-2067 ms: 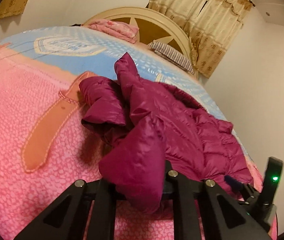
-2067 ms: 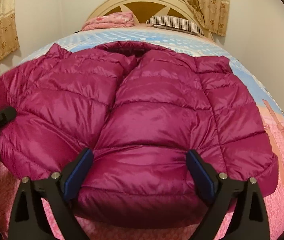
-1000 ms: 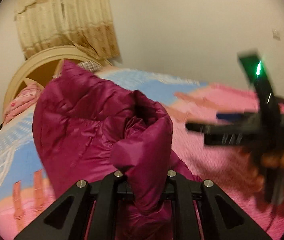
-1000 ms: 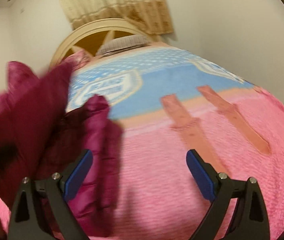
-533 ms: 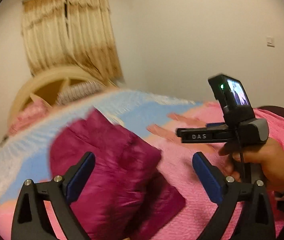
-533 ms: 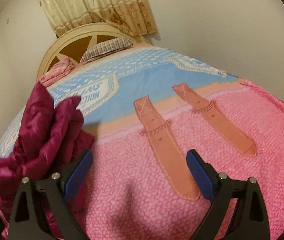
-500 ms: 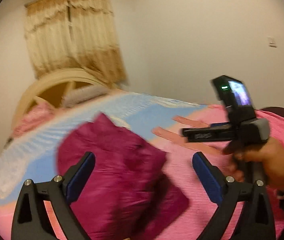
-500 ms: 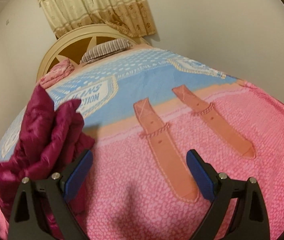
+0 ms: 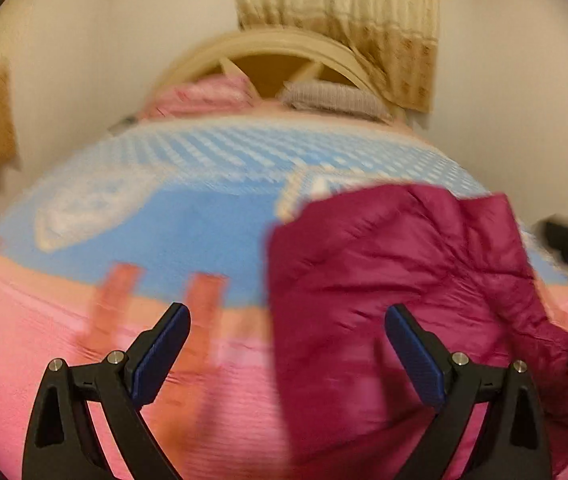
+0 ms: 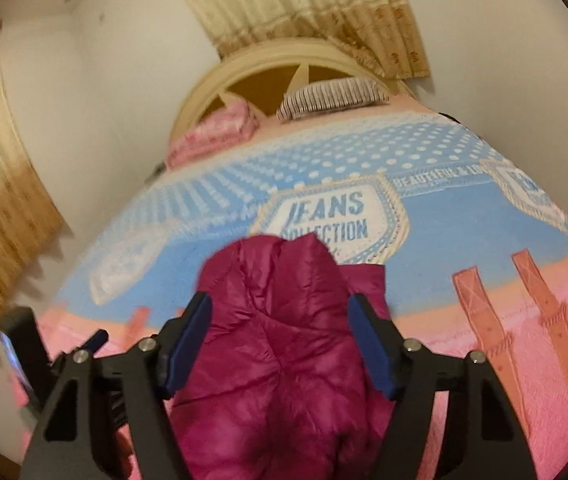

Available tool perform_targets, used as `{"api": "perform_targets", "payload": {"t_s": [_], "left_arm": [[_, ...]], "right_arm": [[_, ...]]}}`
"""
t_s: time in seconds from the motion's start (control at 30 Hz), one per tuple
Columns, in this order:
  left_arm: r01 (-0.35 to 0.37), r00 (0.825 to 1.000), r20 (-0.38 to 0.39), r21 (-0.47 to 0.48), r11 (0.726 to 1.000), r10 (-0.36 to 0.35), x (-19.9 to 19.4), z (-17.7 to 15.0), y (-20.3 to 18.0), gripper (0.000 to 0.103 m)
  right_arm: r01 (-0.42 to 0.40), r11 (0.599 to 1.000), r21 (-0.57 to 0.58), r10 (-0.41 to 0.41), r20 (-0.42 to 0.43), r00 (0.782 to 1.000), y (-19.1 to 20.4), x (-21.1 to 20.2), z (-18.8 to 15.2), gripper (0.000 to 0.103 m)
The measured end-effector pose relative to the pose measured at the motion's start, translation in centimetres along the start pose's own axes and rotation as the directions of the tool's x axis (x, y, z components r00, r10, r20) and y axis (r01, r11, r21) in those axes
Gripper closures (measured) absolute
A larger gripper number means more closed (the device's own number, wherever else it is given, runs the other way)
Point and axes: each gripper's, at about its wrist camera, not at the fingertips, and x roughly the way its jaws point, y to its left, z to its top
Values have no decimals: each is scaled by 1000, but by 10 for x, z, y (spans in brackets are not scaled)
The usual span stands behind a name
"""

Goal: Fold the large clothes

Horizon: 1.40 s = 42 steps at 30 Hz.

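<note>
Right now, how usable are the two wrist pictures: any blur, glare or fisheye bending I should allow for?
Left wrist view: heavy motion blur smears the bedspread and headboard; the jacket has soft edges. Right wrist view: sharper in the middle, the bedspread lettering is readable, but the edges blur, especially the curtain. Both: strong fisheye bulge, dark round border, dim warm light, no glare.

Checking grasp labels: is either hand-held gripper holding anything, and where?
Left hand-held gripper is open, holding nothing. Right hand-held gripper, just closing, straddles the magenta quilted puffer jacket; contact cannot be told.
</note>
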Motion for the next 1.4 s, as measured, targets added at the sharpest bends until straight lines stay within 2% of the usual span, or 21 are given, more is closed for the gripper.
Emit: {"api": "perform_targets", "payload": {"t_s": [0.03,0.1,0.23,0.47,0.7,0.87,0.93,0.97,1.07,1.13,1.2,1.27,1.3,1.37,1.4], "left_arm": [[10,1000,-20,5,1000,-10,6,-3,-4,5],[11,998,-59,43,999,-9,23,-12,-16,5],[40,994,-105,27,999,-37,43,-21,-24,5],[57,991,-125,50,997,-50,61,-24,-33,5],[52,990,-130,59,997,-44,69,-25,-36,2],[62,987,-148,46,997,-54,65,-18,-32,2],[75,993,-98,21,997,-72,52,-6,-23,2],[61,996,-61,21,998,-60,45,1,-18,2],[-15,1000,16,-31,999,16,40,24,0,2],[-34,999,-3,-82,996,33,51,32,9,2],[-22,998,-55,-95,995,17,68,30,5,2],[-33,996,-80,-44,999,29,81,21,-10,2],[-44,996,-79,-24,999,42,83,19,-14,2],[-39,996,-81,-18,999,38,87,17,-16,2],[-30,995,-91,-27,999,28,90,17,-16,2]], "right_arm": [[34,999,-14,-34,-27,999,-1,16,-4,37],[77,997,-14,-77,-81,994,-12,41,-15,38],[134,991,-3,-133,-163,978,-45,73,-46,38],[137,990,27,-131,-158,979,-72,89,-65,38],[136,990,33,-129,-165,978,-77,105,-68,37],[136,990,27,-129,-183,975,-81,109,-72,33],[146,989,35,-136,-201,970,-83,102,-67,33],[157,987,45,-146,-196,970,-83,94,-63,33],[177,983,53,-169,-131,977,-74,61,-42,33],[168,985,34,-166,-50,985,-54,39,-20,33],[142,990,4,-142,-8,990,-36,35,-7,33],[137,990,-43,-138,-19,990,-24,53,-5,34],[111,993,-43,-113,-63,992,-23,75,-8,36],[151,987,-55,-158,-139,978,-29,110,-22,44],[159,986,-42,-163,-152,975,-34,118,-27,44]]}}
